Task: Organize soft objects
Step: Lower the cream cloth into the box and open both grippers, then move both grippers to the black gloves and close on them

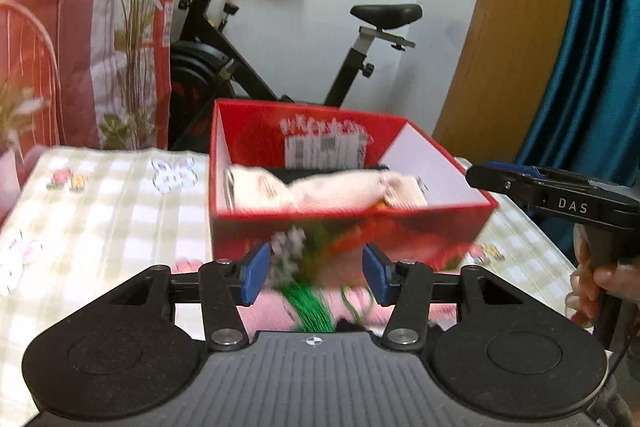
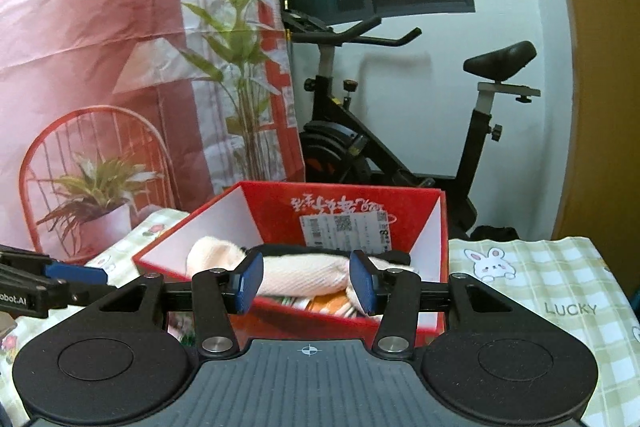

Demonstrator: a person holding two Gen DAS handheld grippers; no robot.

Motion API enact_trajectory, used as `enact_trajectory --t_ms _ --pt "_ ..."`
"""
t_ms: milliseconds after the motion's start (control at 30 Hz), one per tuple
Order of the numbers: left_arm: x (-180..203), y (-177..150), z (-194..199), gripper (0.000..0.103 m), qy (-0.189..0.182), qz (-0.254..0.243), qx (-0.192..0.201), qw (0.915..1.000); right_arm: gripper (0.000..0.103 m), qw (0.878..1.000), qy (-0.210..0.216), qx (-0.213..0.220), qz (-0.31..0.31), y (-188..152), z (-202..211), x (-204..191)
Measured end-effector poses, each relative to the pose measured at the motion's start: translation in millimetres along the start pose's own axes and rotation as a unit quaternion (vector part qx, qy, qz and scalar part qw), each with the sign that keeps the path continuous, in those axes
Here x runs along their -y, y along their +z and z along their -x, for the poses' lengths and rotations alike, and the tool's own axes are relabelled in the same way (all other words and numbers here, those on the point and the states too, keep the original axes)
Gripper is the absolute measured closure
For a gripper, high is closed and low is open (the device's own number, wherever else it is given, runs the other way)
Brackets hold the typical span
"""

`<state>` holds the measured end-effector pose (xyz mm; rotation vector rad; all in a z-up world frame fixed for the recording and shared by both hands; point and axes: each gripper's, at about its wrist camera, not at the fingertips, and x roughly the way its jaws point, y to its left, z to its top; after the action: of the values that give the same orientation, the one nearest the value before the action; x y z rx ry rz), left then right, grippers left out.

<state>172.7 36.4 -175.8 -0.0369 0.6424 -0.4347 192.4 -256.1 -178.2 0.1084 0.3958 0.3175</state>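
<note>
A red box (image 2: 400, 323) is standing near the far edge of the worktop (image 2: 560, 307), and a cream cloth (image 2: 304, 277) is lying inside it. Both the left claw (image 1: 314, 277) and the right claw (image 2: 306, 281) are being held partly open, with nothing gripped. Any further soft item is best being lowered fully over the rim before release.

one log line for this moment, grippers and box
left gripper: open, empty | right gripper: open, empty | red box: on table, cream cloth inside
</note>
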Motion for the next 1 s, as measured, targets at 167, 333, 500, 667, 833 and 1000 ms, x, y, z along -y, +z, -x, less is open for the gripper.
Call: enact_trajectory --t_ms 167,333,500,667,833,1000 --pt "9.9 -34.0 -1.8 0.054 -0.013 0.032 -0.012 0.9993 0.058 1.0 0.01 -0.011 -0.013 -20.5 9.5 -4.0" --pt "18.2 -57.4 -24.2 0.055 -0.033 0.042 -0.056 0.997 0.058 0.999 0.009 -0.042 -0.006 -48.8 12.1 -10.1" --pt "18.9 -75.7 -44.6 0.055 -0.06 0.053 -0.095 0.9923 0.058 0.997 0.006 -0.075 -0.008 -85.1 12.4 -16.1" --pt "12.3 -83.3 -53.4 0.055 -0.035 0.07 -0.104 0.9915 0.057 0.995 -0.003 -0.102 -0.01 -110.4 8.8 -17.9" --pt "0.4 -75.0 -59.2 0.055 -0.017 0.081 -0.093 0.9922 0.047 0.994 -0.005 -0.111 -0.023 -118.9 9.6 -14.6" --pt "5.1 -69.9 -57.4 0.054 -0.019 0.082 -0.09 0.9924 0.04 0.992 0.004 -0.124 -0.03 -123.4 8.9 -14.1"
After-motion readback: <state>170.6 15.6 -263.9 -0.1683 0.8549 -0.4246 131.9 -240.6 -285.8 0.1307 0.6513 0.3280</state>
